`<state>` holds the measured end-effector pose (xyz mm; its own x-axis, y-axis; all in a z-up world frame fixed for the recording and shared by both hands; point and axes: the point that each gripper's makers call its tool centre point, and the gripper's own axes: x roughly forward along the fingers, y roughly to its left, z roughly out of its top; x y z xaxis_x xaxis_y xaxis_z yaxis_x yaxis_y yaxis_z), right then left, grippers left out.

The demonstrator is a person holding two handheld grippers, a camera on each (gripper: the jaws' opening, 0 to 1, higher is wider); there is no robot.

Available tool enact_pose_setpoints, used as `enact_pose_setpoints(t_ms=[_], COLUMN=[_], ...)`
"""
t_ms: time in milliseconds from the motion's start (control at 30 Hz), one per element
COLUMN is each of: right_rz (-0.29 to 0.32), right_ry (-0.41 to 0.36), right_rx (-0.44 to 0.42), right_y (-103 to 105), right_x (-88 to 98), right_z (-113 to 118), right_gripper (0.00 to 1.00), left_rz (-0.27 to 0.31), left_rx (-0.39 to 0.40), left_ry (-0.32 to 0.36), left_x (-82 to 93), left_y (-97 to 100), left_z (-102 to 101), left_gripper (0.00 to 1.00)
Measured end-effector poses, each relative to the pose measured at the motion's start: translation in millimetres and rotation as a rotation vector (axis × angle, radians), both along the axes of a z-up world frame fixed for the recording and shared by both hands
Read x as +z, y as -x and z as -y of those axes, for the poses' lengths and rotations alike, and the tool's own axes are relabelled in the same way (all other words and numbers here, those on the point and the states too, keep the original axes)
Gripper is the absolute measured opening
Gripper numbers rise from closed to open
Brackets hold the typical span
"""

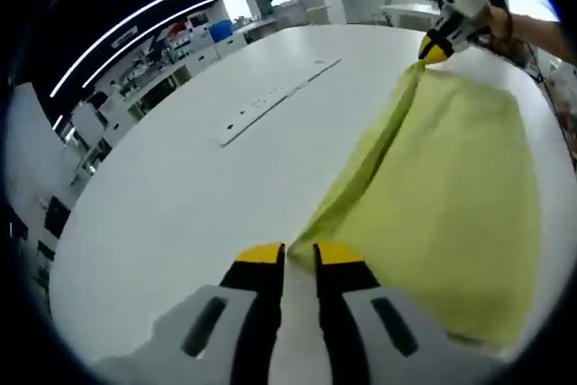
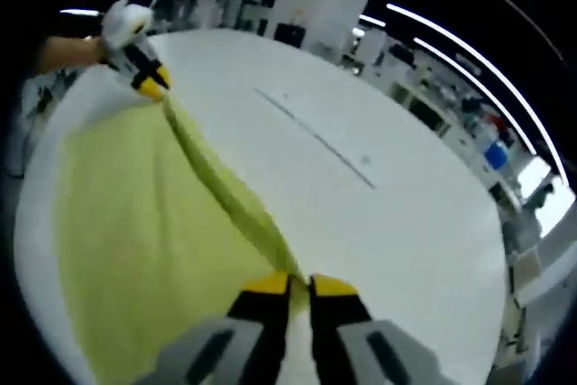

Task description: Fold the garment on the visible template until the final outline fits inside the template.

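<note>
- In the left gripper view, nearest you, your left gripper has its yellow-tipped black jaws pressed close together, pinching a corner of the pale yellow-green cloth garment.
- From that corner the garment's folded edge runs taut up and to the right, to the right gripper, which pinches the far corner with a hand behind it at the upper right.
- The rest of the garment hangs and spreads to the right of that taut edge, over the round white table; its lower hem lies near the table's right rim.
- To the left of the edge the table is bare and wide open, apart from a long thin white strip lying well away from the cloth.
- In the right gripper view, nearest you, your right gripper has its yellow tips nearly touching, clamped on the garment's near corner.
- The taut edge climbs up and left to the left gripper, closed on the far corner.
- The cloth spreads left of the edge, reaching close to the table's left rim; the right half is open, with the thin strip lying apart from the garment.
- You cannot make out a template outline in either view.
</note>
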<state>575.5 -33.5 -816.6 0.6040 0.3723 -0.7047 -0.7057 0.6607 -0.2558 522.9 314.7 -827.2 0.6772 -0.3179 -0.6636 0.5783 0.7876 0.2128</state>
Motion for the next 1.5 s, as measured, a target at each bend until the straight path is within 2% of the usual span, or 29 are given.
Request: enact_pose_setpoints(t_ms=[33,67,100,133,167,267,333,467,567,600,867,1033,1233,1367,1500], right_rz=[-0.006,-0.018,-0.035,-0.050,-0.067,-0.114,-0.160,-0.201,-0.223,-0.226,-0.251,-0.275,-0.281,-0.284,-0.294], right_ry=[-0.017,-0.039,-0.070,-0.090,-0.115,-0.188,-0.242,-0.296,-0.324,-0.335,-0.362,-0.343,-0.354,-0.353,-0.359], right_rx=[-0.016,-0.038,-0.059,-0.061,-0.068,-0.090,-0.105,-0.102,-0.094,-0.091,-0.051,-0.017,0.008,0.025,0.043], right_y=[-2,-2,0,2,5,16,29,47,59,64,102,127,155,170,181], right_x=[0.7,1.3,1.4,1.4,1.7,3.8,5.0,9.5,13.5,16.1,26.4,24.1,20.6,17.1,10.8], right_z=[0,1,2,1,-2,-6,-11,-14,-14,-15,-14,-9,-3,2,7], right_gripper=[0.10,0.14,0.20,0.28,0.33,0.46,0.53,0.66,0.72,0.74,0.82,0.82,0.82,0.80,0.72], left_rz=[-0.002,-0.009,-0.010,-0.015,-0.017,-0.013,-0.007,0.015,0.012,0.011,0.008,-0.002,-0.019,-0.033,-0.031], left_rx=[0.032,0.083,0.092,0.077,0.066,0.062,0.054,0.046,0.061,0.072,0.089,0.078,0.062,0.051,0.039], left_ry=[0.032,0.095,0.112,0.174,0.195,0.173,0.187,0.299,0.335,0.360,0.444,0.457,0.468,0.453,0.451], left_x=[1.5,5.0,5.9,9.5,11.2,15.7,19.8,36.2,41.1,39.4,51.3,52.1,51.0,43.8,41.5], left_y=[0.0,1.2,1.5,3.6,5.8,14.2,19.5,34.9,46.5,46.2,84.4,104.9,136.6,146.3,161.8], left_z=[-2,-3,-2,3,6,6,7,19,19,10,18,15,26,26,33], left_gripper=[0.14,0.15,0.17,0.20,0.23,0.31,0.37,0.49,0.57,0.60,0.74,0.81,0.90,0.89,0.85])
